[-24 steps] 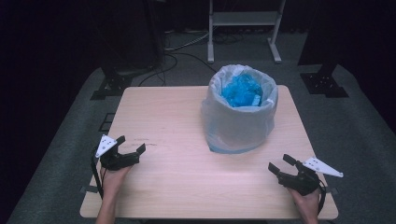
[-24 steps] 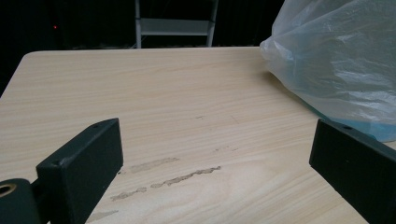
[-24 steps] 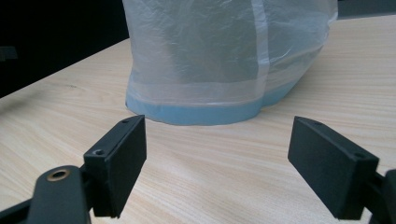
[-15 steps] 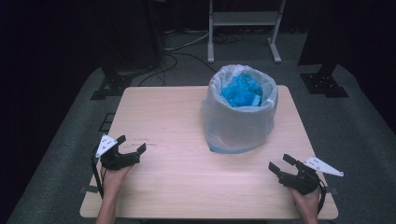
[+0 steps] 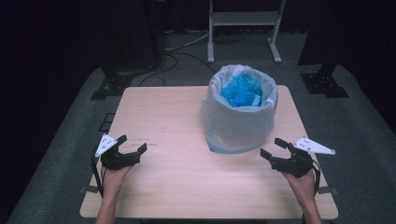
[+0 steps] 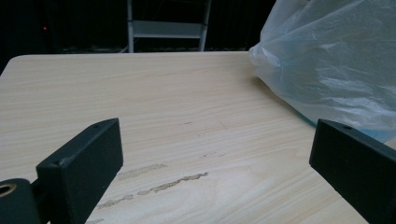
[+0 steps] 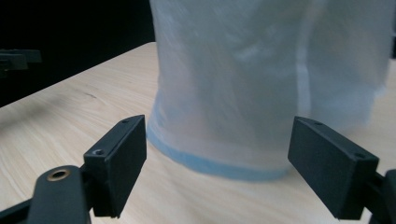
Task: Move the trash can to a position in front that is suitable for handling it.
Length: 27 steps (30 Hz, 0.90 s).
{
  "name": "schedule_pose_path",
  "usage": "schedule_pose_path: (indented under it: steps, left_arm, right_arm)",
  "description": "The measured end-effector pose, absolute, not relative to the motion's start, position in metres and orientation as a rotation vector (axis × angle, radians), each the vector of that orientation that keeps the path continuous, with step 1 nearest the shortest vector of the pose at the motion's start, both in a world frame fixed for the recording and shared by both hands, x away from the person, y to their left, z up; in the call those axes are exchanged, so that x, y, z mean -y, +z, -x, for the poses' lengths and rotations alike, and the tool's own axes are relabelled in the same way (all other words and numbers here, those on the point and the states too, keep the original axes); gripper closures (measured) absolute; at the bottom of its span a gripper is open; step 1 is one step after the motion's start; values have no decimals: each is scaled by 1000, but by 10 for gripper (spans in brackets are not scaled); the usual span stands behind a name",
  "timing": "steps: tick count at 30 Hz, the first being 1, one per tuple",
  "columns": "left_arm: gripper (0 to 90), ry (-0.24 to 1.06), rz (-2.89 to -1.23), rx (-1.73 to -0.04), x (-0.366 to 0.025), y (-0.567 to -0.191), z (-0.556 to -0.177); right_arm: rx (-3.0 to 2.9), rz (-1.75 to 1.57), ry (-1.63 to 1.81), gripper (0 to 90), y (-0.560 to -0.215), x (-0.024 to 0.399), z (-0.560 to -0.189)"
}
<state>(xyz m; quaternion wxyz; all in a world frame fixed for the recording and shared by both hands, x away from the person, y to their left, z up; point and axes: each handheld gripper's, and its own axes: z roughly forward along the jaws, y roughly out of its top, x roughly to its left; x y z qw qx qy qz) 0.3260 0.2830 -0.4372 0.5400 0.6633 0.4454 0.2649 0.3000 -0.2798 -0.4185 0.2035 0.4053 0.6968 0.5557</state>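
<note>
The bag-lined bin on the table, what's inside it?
The bin holds crumpled blue material with a small pale piece on it. Whatever lies beneath that is covered.

- From the high view we look forward and down from above the person's side, taking in the whole bench (image 5: 187, 186) and the floor beyond it.
- From the left gripper view we sit low over the bench, facing across it along the left gripper (image 6: 215, 177), the bagged bin (image 6: 336, 60) near at the right.
- From the right gripper view we sit low too, along the right gripper (image 7: 217, 168), very close to the bin.
- All three share the bin and the wood around it.
</note>
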Motion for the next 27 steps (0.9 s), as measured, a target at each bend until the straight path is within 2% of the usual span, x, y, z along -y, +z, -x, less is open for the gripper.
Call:
schedule_pose_path:
  steps: [15, 27]
  left_arm:
    - [15, 629, -1545, -1063, -289, -432, -324]
    - [15, 630, -1548, -1065, -291, -431, -324]
  right_arm:
    - [-2043, -901, 1500, 182, -340, 232, -340]
    - [-2127, -858, 1396, 183, -311, 196, -376]
